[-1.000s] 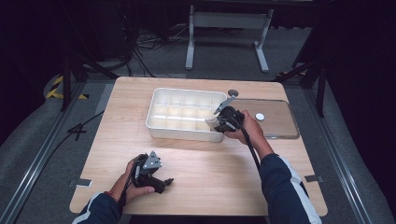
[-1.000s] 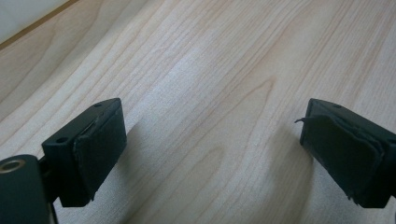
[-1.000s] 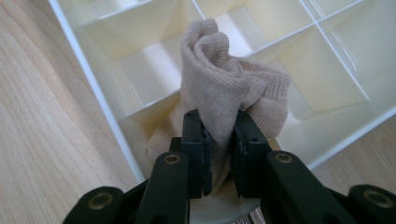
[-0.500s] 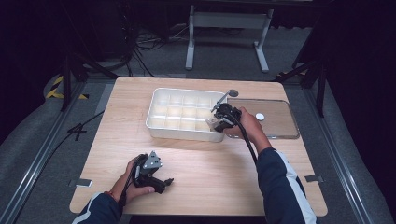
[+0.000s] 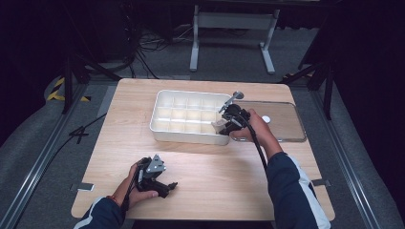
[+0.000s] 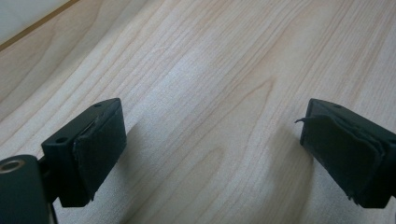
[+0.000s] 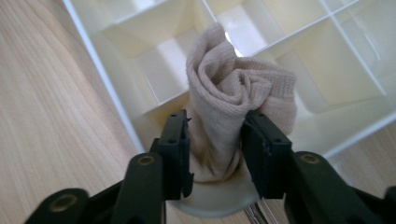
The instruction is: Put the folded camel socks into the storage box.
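Softly ribbed, rolled beige sock (image 7: 233, 102)

Lower end of rolled beige cloth (image 7: 236, 107) hidden between right gripper (image 7: 215, 144) fingers (image 7: 175, 149); whether pads press it, cannot tell. Organizer tray (image 7: 116, 112) cut by picture's top and right edges. In high view, tray (image 5: 165, 125) corner beside right gripper (image 5: 228, 121) covered by it; cloth there too small to make out.

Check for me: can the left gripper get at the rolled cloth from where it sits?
Probably not without moving: the left gripper rests open on bare table, well short of the tray, and the right gripper already flanks the rolled cloth.
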`<control>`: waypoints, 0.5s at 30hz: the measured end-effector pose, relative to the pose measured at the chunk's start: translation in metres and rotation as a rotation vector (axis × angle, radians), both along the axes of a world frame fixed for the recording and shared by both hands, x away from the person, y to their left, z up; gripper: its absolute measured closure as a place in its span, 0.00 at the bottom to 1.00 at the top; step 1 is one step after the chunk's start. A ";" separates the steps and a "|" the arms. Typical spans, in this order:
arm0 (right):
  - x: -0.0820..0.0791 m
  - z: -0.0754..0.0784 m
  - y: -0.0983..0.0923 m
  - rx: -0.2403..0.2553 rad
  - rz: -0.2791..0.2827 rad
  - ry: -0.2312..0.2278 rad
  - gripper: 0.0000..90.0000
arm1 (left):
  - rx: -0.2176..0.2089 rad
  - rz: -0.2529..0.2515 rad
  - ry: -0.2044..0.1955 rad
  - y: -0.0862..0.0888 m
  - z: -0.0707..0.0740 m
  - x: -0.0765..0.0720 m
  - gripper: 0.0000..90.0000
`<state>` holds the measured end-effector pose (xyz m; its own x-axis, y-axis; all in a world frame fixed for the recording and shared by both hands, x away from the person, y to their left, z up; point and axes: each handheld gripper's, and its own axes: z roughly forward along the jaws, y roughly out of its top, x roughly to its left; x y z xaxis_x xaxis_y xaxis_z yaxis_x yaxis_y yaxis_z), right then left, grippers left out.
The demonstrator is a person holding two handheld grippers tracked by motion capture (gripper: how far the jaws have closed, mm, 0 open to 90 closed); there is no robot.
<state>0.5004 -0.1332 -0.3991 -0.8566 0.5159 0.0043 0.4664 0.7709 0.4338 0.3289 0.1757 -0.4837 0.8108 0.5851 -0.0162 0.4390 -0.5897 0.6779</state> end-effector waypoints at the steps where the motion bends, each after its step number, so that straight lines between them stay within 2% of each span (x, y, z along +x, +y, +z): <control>1: -0.001 0.003 -0.003 0.019 -0.007 -0.005 0.66 | 0.002 0.001 0.000 0.000 0.000 0.000 0.08; 3: -0.002 0.006 -0.006 0.033 -0.014 -0.014 0.66 | 0.001 0.001 -0.002 0.000 0.000 0.000 0.08; 6: -0.005 0.013 -0.013 0.087 -0.041 -0.061 0.62 | -0.002 0.001 -0.001 0.000 0.000 0.000 0.08; 10: -0.007 0.012 -0.012 0.105 -0.056 -0.119 0.62 | -0.001 0.001 -0.003 0.000 0.000 0.000 0.08; 12: -0.006 0.008 -0.010 0.113 -0.063 -0.112 0.63 | 0.000 0.002 -0.003 0.000 0.000 0.000 0.08; 13: -0.005 0.006 -0.010 0.114 -0.061 -0.118 0.65 | -0.001 0.002 -0.002 0.000 0.000 0.000 0.08; 15: -0.005 0.001 -0.008 0.107 -0.050 -0.117 0.80 | -0.001 0.002 -0.003 0.000 0.000 0.000 0.08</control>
